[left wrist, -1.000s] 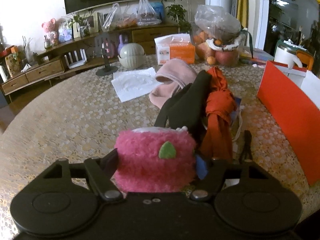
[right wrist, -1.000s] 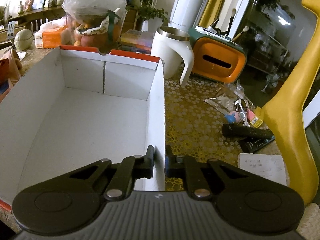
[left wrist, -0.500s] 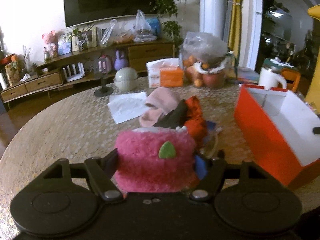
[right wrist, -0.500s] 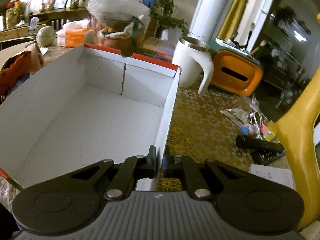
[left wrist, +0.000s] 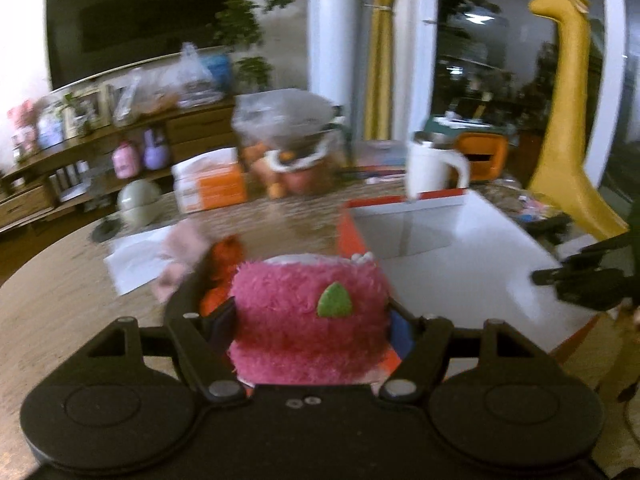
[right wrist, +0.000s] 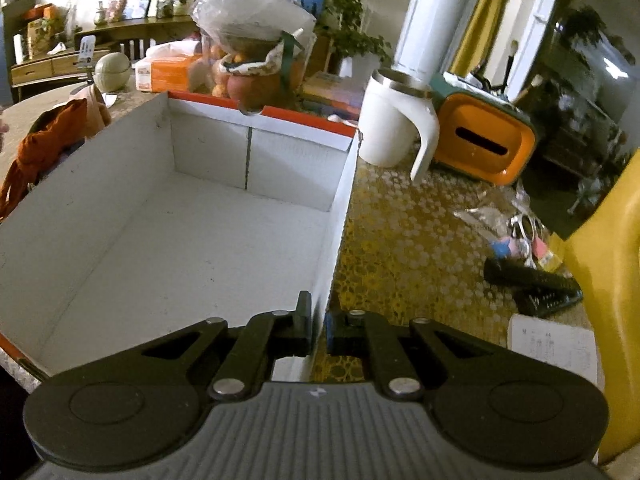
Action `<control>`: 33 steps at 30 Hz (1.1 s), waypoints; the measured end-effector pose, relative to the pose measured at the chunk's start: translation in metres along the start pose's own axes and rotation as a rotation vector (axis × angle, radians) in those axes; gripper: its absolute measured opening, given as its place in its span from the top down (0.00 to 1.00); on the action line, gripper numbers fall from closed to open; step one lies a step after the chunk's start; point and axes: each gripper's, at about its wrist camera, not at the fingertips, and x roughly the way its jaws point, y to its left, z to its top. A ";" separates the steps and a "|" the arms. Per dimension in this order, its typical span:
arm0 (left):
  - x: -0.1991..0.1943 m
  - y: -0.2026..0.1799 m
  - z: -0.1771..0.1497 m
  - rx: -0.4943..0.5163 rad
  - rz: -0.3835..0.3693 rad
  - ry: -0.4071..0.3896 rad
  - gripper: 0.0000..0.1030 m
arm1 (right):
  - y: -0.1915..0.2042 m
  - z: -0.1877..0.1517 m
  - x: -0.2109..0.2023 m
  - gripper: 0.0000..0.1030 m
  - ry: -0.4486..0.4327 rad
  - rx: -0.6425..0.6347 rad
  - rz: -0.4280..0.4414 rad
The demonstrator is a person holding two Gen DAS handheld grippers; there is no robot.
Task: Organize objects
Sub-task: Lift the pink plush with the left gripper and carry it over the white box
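L hand-held gripper [left wrist: 310,316]: jaws spread wide and clamped on a fuzzy pink plush [left wrist: 308,320] w/ a small green patch on its front; a dark pad presses each flank. The plush fills the gap between the fingers and hangs above the near-left corner of the box [left wrist: 452,264], over its red outer edge. This view is motion-blurred, so fine contact at the pads is hard to read.

R hand-held gripper [right wrist: 318,326]: jaws pinched almost fully together on the box's right wall [right wrist: 340,216], one finger inside the box, one outside over the worktop [right wrist: 404,240]. In the left view it shows as a dark shape [left wrist: 580,276] at the box's right rim.

Box: white inside, red rim, nothing in it; floor bare from wall to wall, open top unobstructed. Far wall has a vertical fold seam.

Around the box:
- left of it, just beside the wall: orange cloth [right wrist: 48,140] piled w/ pink fabric [left wrist: 180,248]
- behind it: bag of fruit [right wrist: 252,60], orange tissue pack [right wrist: 164,72]
- behind its far-right corner, close: white mug [right wrist: 396,120], then an orange-and-teal case [right wrist: 484,144]
- right of it, well apart: remote controls [right wrist: 532,284], small clutter, a paper slip [right wrist: 552,344], yellow giraffe figure [left wrist: 568,128]

The worktop strip right of the box wall is bare up to the remotes.
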 end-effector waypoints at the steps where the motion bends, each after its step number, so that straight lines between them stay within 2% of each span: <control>1: 0.003 -0.008 0.003 0.012 -0.013 0.001 0.30 | 0.001 0.000 -0.001 0.94 0.000 -0.001 -0.001; 7: 0.025 -0.049 0.019 0.064 -0.080 0.009 0.30 | 0.002 -0.004 -0.004 0.94 0.003 0.009 -0.001; 13: 0.060 -0.082 0.028 0.095 -0.117 0.073 0.30 | -0.001 -0.006 -0.005 0.95 0.004 0.022 0.010; 26: 0.139 -0.133 0.036 0.150 -0.142 0.293 0.29 | -0.006 -0.006 -0.004 0.95 0.033 0.026 0.036; 33: 0.172 -0.138 0.028 0.135 -0.142 0.432 0.28 | -0.007 -0.004 -0.004 0.94 0.045 0.027 0.045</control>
